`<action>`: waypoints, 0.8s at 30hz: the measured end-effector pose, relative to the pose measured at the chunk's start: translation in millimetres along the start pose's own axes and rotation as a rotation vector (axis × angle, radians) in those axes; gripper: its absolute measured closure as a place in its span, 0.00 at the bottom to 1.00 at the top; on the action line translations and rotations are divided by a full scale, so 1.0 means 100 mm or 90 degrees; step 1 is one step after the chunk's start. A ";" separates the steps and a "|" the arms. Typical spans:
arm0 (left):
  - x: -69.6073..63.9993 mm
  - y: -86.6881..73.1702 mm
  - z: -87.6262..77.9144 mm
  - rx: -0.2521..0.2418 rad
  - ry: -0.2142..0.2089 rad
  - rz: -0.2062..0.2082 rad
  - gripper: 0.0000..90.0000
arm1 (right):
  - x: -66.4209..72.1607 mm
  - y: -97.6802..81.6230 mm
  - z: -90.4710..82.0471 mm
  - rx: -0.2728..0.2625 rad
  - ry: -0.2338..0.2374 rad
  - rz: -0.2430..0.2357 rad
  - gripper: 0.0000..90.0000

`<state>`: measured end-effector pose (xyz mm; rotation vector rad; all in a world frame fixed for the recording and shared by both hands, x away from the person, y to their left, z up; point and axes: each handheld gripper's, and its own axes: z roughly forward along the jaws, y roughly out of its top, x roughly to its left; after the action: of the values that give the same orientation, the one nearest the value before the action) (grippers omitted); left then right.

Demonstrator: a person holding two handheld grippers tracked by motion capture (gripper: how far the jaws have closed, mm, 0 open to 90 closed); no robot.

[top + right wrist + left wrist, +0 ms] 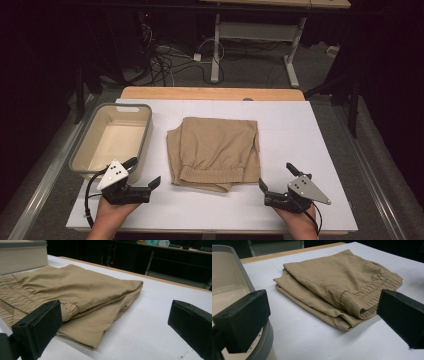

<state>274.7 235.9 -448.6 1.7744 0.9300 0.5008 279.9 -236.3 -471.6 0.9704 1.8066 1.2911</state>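
— Since both grippers flank the folded khaki shorts (214, 152) at their near edge, why nothing held?

— The left gripper (145, 172) and right gripper (276, 176) stand wide open and empty, probably set to take a corner each. The shorts lie mid-sheet, just right of the grey bin (113, 136).

— What's unclear?

— The layers under the shorts' top fold. Beyond the shorts, the floor's cables (165, 62) blur into darkness.

Counter (280, 92) of light wood, topped by a white sheet (310, 150) covering nearly all of it. On the sheet: folded tan trousers (215, 150) at centre, elastic waistband toward the near edge; a grey-rimmed beige tub (145, 131) at far left, just beside the trousers, apart.
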 end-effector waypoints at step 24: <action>-0.24 0.02 0.19 0.045 -0.045 0.041 0.03 | -0.02 -0.01 -0.03 -0.003 0.007 0.004 0.00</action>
<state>274.0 205.2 -451.5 1.8789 0.8517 0.4479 277.4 -239.5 -471.6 0.9686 1.8099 1.3055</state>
